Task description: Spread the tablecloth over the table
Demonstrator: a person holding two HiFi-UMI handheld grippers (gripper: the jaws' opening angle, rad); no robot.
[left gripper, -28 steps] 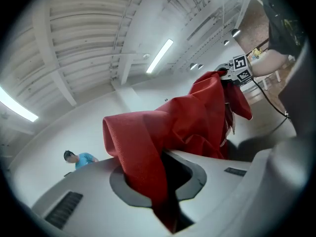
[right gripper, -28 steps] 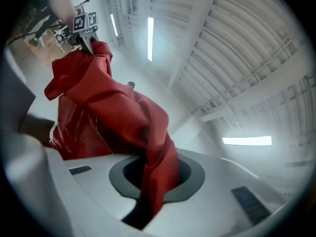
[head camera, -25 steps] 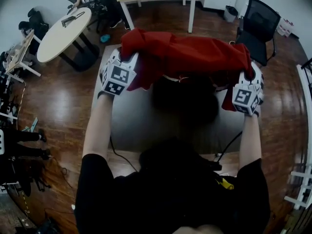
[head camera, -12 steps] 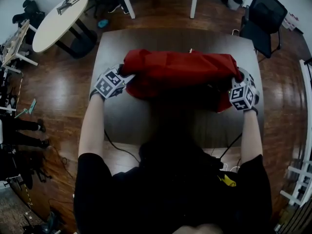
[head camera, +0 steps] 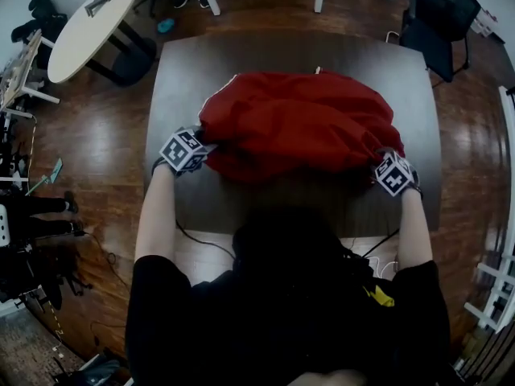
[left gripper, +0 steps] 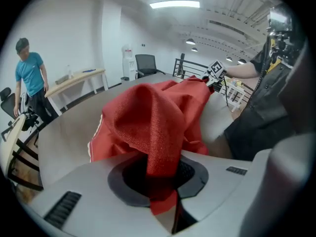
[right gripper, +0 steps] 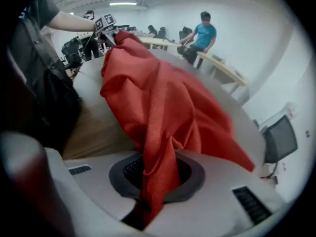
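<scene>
The red tablecloth [head camera: 298, 127] lies bunched in a wide heap on the dark grey table [head camera: 282, 55]. My left gripper [head camera: 205, 145] holds its near left end, and a fold of cloth [left gripper: 148, 117] runs into the pinch [left gripper: 163, 181]. These jaws have opened slightly within the last second, with the cloth still caught between them. At the near right end, my right gripper [head camera: 378, 158] is shut on another twisted fold [right gripper: 158, 98] between its jaws [right gripper: 153, 181]. Both grippers are low, close to the tabletop near its front edge.
A white oval table [head camera: 84, 26] stands at the far left and a black office chair [head camera: 438, 18] at the far right. A person in a teal shirt [left gripper: 30, 78] stands by a light desk beyond the table. Cables [head camera: 193, 240] hang off the table's near edge.
Both grippers came down from chest height to the tabletop, still holding the cloth. The red bundle, held in the air before, now rests on the table and lies wider.
</scene>
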